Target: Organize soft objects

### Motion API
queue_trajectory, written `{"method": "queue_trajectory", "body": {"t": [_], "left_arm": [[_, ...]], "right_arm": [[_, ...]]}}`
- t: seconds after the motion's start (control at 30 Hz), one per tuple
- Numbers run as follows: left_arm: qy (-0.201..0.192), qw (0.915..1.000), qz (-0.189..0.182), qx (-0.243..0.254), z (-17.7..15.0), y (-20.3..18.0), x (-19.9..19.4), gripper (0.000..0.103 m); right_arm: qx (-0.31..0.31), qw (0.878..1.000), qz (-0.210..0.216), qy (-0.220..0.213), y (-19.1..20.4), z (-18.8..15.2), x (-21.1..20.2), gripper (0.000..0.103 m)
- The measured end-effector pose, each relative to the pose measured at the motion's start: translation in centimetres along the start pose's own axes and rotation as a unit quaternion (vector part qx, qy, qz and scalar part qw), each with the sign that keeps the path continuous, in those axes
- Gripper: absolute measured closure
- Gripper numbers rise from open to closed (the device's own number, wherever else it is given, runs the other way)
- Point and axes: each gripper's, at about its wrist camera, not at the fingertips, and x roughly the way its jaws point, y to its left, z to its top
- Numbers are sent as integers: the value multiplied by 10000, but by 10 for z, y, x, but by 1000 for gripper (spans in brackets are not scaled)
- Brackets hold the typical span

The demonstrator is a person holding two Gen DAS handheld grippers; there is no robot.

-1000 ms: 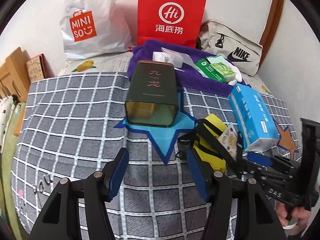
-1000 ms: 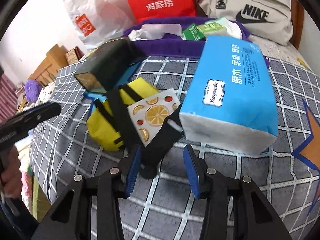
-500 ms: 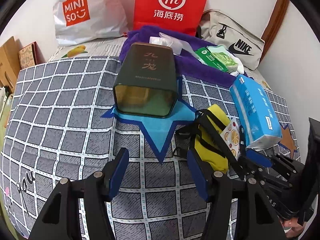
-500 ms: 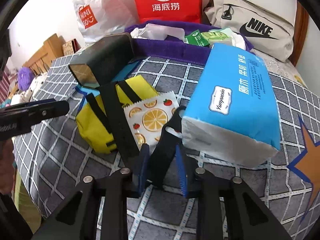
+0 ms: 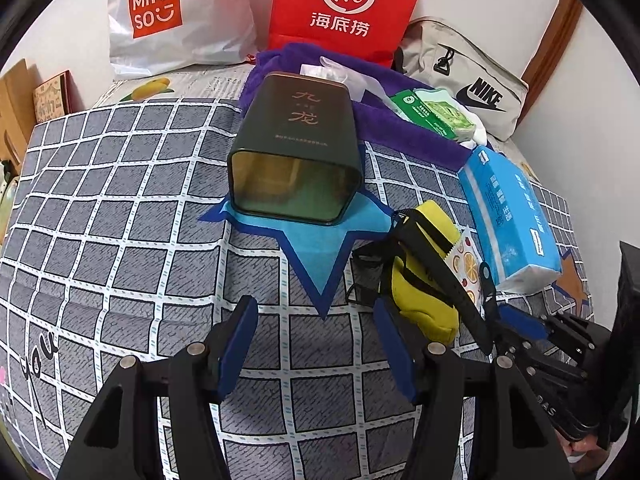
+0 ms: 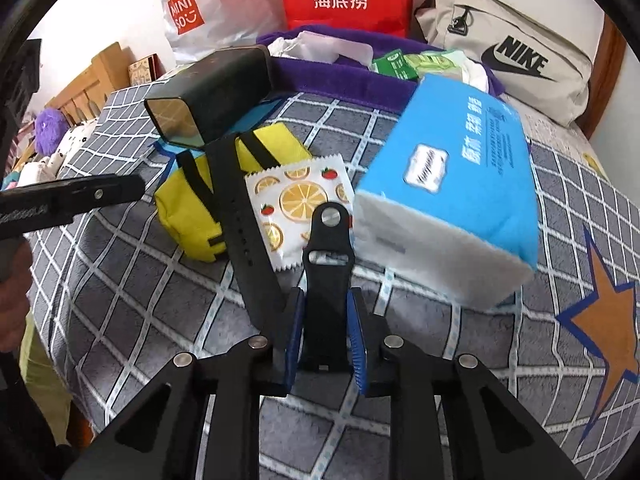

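Observation:
A black watch strap (image 6: 326, 280) lies on the checked blanket, and my right gripper (image 6: 325, 334) is shut on its near end. Its other half (image 6: 240, 216) runs over a yellow pouch (image 6: 192, 200). A fruit-print packet (image 6: 298, 204) lies under the strap, and a blue tissue pack (image 6: 452, 184) lies to the right. In the left wrist view my left gripper (image 5: 316, 344) is open and empty above the blanket, left of the yellow pouch (image 5: 424, 300) and in front of a dark green tin (image 5: 296, 156) lying on its side. My right gripper (image 5: 520, 326) shows at the right.
A purple towel (image 5: 400, 128) at the back carries a white plastic bag (image 5: 340, 74) and green wipe packs (image 5: 436, 114). Behind stand a red paper bag (image 5: 344, 4), a white Miniso bag (image 5: 168, 12) and a beige Nike bag (image 5: 468, 80). Wooden items (image 5: 16, 108) stand at the left.
My right gripper has moved forward and closed on the black strap's end. My left gripper has moved forward towards the tin and stayed open.

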Motion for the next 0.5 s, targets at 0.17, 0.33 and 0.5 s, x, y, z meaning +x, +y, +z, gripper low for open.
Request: {"method": "queue_trajectory", "body": {"t": [0.17, 0.33, 0.5], "left_arm": [[-33, 10000, 1, 10, 1, 0, -3, 45], [-16, 10000, -43, 58, 0, -2, -2, 45], [3, 9999, -72, 125, -1, -9, 0, 45]], "right_arm": [[48, 9999, 45, -147, -3, 0, 2, 81], [-57, 10000, 0, -57, -1, -7, -5, 81], [82, 9997, 201, -140, -8, -10, -3, 79]]}}
